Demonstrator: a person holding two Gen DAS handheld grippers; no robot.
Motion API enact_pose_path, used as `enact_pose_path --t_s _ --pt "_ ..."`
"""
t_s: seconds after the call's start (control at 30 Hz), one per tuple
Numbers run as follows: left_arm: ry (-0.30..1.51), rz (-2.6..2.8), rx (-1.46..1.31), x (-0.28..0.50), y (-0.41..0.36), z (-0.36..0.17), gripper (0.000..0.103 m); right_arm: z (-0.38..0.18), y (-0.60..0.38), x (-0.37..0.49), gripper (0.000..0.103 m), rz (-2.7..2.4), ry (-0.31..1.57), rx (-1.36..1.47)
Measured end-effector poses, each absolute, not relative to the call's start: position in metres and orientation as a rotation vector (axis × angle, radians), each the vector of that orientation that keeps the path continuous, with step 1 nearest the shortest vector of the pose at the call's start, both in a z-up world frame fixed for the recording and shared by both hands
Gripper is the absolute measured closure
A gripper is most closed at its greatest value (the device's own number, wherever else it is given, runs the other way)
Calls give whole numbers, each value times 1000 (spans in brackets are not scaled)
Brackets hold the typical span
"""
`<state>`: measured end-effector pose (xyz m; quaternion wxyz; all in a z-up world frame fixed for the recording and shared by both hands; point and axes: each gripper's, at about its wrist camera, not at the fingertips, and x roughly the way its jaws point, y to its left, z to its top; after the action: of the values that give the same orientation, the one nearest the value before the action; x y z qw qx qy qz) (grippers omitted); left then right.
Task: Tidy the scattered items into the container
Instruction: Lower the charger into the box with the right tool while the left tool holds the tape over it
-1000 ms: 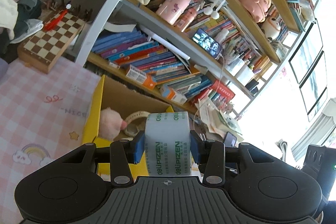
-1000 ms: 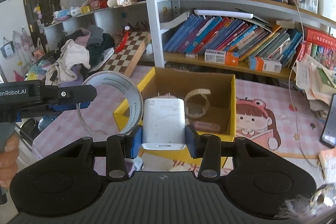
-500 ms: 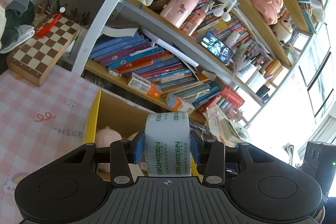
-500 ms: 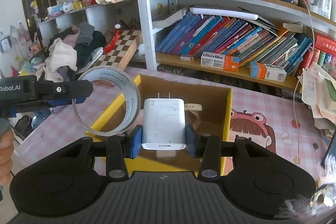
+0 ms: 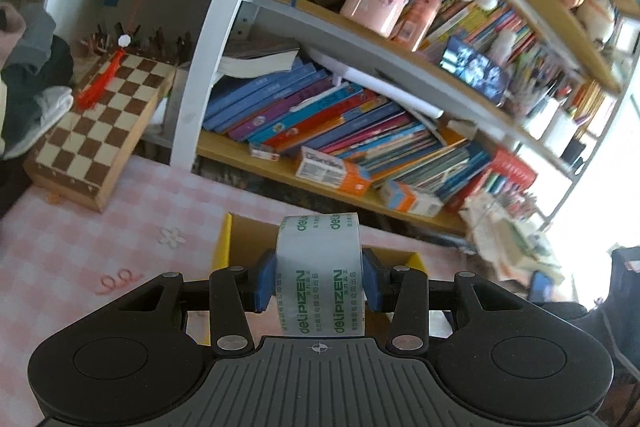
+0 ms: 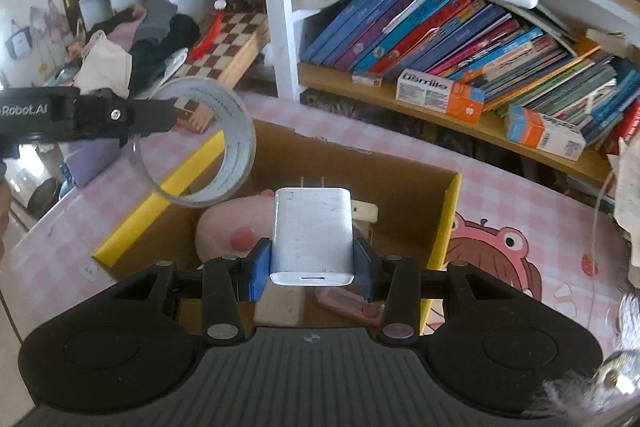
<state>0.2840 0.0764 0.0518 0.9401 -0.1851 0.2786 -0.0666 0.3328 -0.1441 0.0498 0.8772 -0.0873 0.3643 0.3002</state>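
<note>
My left gripper (image 5: 319, 281) is shut on a roll of clear tape (image 5: 320, 267) with green print, held above the left edge of the yellow cardboard box (image 5: 222, 241). In the right wrist view that tape roll (image 6: 216, 147) hangs over the box's left wall (image 6: 176, 187), with the left gripper's black finger (image 6: 100, 113) on it. My right gripper (image 6: 312, 265) is shut on a white wall charger (image 6: 312, 231), prongs forward, over the open box (image 6: 440, 223). Inside lie a pink plush (image 6: 236, 223), a pink comb (image 6: 348, 307) and a beige strap (image 6: 364, 213).
A bookshelf with leaning books (image 6: 440, 35) and small cartons (image 6: 438, 91) stands behind the box. A chessboard (image 5: 100, 131) leans at the left, beside a pile of clothes (image 6: 132, 47). The pink checked tablecloth (image 6: 532, 219) carries a cartoon print; papers (image 5: 508, 239) lie right.
Both grippers have moved forward toward the box with their loads. The right gripper now hangs over the box's inside, and the tape roll has come over its left wall.
</note>
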Motion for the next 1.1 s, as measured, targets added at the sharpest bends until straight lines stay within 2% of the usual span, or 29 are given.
enact_pose_path --t_s 0.3,0.67,1.1 --pt "635 -91 -270 320 69 42 61 37 -128 362 62 690 802 -235" --pt "702 -80 -169 350 63 31 61 4 -101 381 62 806 951 -311" --pt "754 -48 -15 366 51 16 61 -18 -90 397 62 828 1030 -358"
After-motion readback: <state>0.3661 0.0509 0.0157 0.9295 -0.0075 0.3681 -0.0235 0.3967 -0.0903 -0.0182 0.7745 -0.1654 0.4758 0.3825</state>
